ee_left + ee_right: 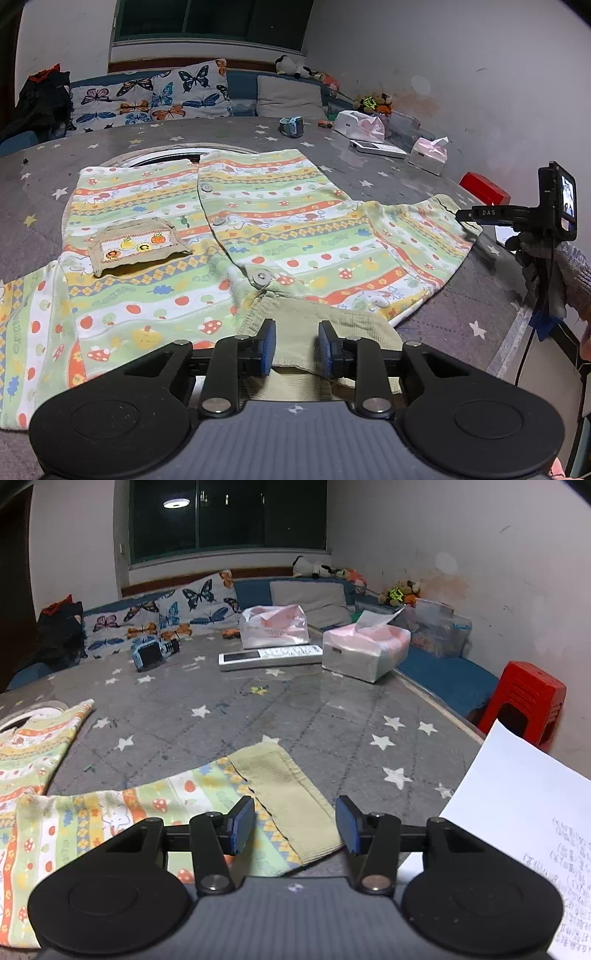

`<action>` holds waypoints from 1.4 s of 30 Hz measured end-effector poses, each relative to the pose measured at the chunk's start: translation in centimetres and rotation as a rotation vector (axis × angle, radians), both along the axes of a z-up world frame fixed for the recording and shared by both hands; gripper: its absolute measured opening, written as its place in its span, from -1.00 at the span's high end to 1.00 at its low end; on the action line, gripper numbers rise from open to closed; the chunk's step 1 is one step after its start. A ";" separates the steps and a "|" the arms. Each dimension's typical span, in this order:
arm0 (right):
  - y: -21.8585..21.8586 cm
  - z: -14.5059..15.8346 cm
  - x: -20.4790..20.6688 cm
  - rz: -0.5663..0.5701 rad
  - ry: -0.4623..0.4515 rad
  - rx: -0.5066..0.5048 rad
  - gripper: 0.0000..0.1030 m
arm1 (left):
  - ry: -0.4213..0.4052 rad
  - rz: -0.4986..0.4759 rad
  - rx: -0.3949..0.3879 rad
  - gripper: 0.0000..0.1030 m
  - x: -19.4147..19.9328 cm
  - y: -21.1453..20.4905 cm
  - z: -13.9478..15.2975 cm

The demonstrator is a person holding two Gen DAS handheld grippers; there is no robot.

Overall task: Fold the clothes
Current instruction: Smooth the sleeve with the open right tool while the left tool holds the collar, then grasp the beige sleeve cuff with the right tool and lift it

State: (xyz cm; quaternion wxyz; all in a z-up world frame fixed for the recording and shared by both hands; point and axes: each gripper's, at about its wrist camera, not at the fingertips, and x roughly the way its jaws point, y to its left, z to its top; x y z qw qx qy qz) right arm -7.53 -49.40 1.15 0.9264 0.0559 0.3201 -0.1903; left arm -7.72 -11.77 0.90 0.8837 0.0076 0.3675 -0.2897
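A child's striped, patterned shirt (pixel 258 229) with buttons and a khaki chest pocket (pixel 136 249) lies spread flat on the grey star-print table (pixel 454 314). My left gripper (pixel 297 347) is open, its blue pads on either side of the khaki ribbed collar (pixel 295 332) at the near edge. My right gripper (pixel 295 823) is open over the khaki cuff (pixel 288 797) of the right sleeve (pixel 129 812), pads on either side of it. The right gripper also shows in the left wrist view (pixel 476 216) at the sleeve end.
At the table's far side lie a remote (pixel 269 655), two tissue packs (pixel 365 650), a plastic bag (pixel 275 626) and a blue toy (pixel 149 655). A sheet of paper (pixel 517 812) lies at the right edge. A red stool (pixel 524 701) stands beyond it. A sofa with cushions lines the back.
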 end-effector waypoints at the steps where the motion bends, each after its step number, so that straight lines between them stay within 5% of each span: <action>1: 0.0 -0.1 0.1 -0.005 0.003 -0.012 0.05 | 0.001 0.000 -0.001 0.46 0.0 0.0 0.0; 14: -0.8 -0.1 0.2 0.002 0.017 0.046 0.04 | 0.000 -0.003 0.003 0.31 -0.1 -0.3 0.1; 21: -0.6 0.1 0.1 0.034 0.003 0.088 0.72 | 0.001 0.004 0.017 0.25 -0.3 -0.5 0.5; 37: -0.6 0.1 -0.8 0.035 -0.008 0.099 0.62 | -0.030 0.070 0.019 0.15 0.1 1.0 2.1; 42: -0.4 0.9 -1.2 0.045 -0.041 0.124 0.80 | -0.041 0.071 0.024 0.14 0.4 0.7 2.6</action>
